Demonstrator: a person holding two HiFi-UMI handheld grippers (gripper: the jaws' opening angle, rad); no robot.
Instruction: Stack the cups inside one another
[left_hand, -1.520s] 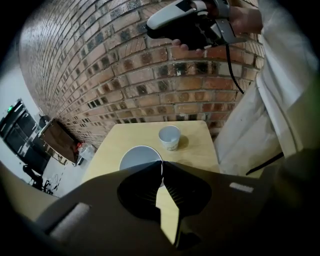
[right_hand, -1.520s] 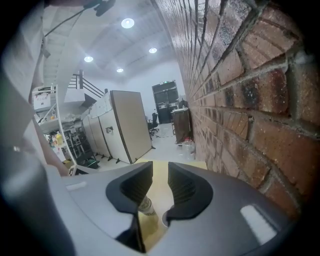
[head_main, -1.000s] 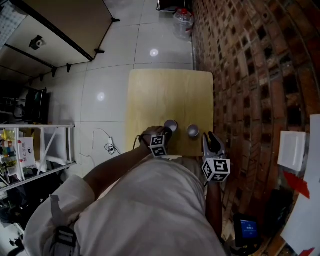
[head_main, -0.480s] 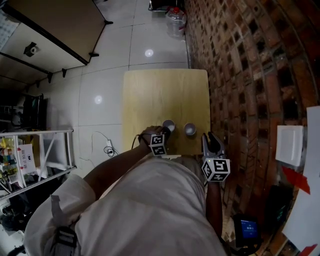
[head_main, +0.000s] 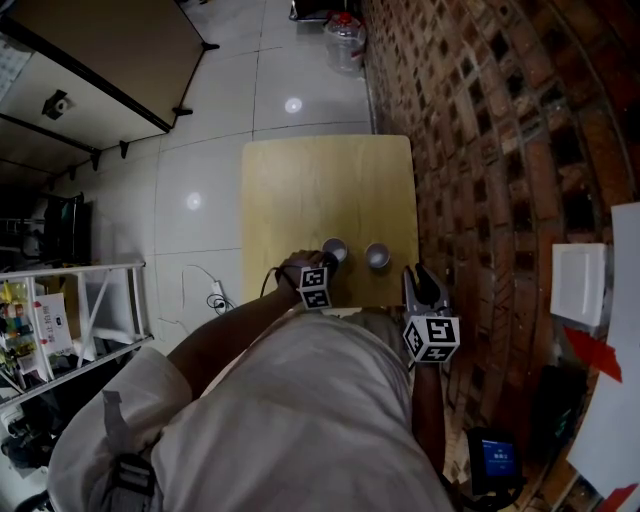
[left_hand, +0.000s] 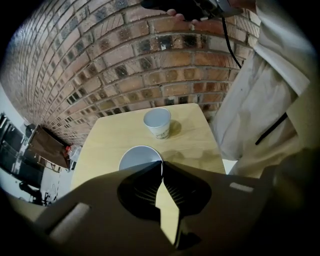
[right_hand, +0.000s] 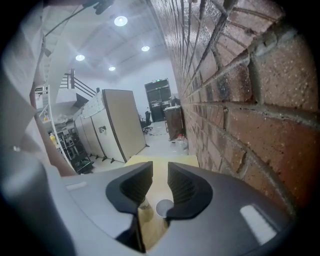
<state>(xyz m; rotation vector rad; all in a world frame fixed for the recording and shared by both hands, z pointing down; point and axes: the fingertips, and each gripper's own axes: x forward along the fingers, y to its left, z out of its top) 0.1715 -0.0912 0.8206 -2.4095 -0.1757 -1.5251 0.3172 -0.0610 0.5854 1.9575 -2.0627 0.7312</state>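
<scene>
Two white paper cups stand near the front edge of the light wooden table (head_main: 320, 180). My left gripper (head_main: 333, 262) reaches down over the left cup (head_main: 334, 247). In the left gripper view this gripper (left_hand: 161, 164) is shut, and its tips pinch the near rim of that cup (left_hand: 137, 156). The right cup (head_main: 377, 256) stands free a short way beyond, also upright (left_hand: 157, 122). My right gripper (head_main: 423, 280) hovers at the table's front right corner. Its jaws stand a little apart with nothing between them, and the right cup (right_hand: 164, 208) shows past them.
A brick wall (head_main: 480, 150) runs close along the table's right side. A water jug (head_main: 343, 28) stands on the tiled floor beyond the table. A metal shelf rack (head_main: 70, 300) and a cable (head_main: 218, 293) are on the left.
My left gripper has sunk a little toward the table with the cup's rim in its jaws. The right gripper has kept still.
</scene>
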